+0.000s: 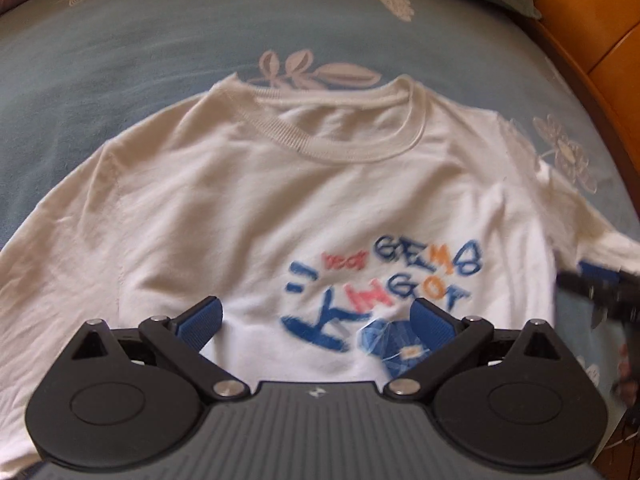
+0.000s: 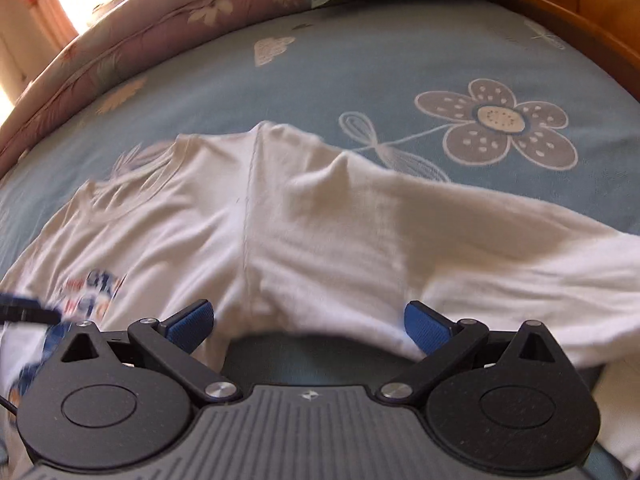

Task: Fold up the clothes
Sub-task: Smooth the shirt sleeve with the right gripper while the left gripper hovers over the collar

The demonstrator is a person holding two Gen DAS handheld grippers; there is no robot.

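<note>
Because the white long-sleeved cotton T-shirt point(image 1: 304, 200) with blue and orange lettering lay spread face-up on the blue floral-print bed sheet point(image 1: 120, 40), collar away from the person, both its sleeves were within reach for folding. Its body was flat, while the sleeve in the right wrist view point(image 2: 480, 240) ran out sideways and rumpled, its near edge lifted slightly off the sheet. Over the chest print, the left tongs point(image 1: 316, 316) hovered with blue pads spread wide, gripping nothing. Beside the armpit seam, the right tongs point(image 2: 308, 320) stood equally wide and empty, apparently placed to take the sleeve. A wooden bed frame point(image 1: 592, 20) bordered the sheet.
</note>
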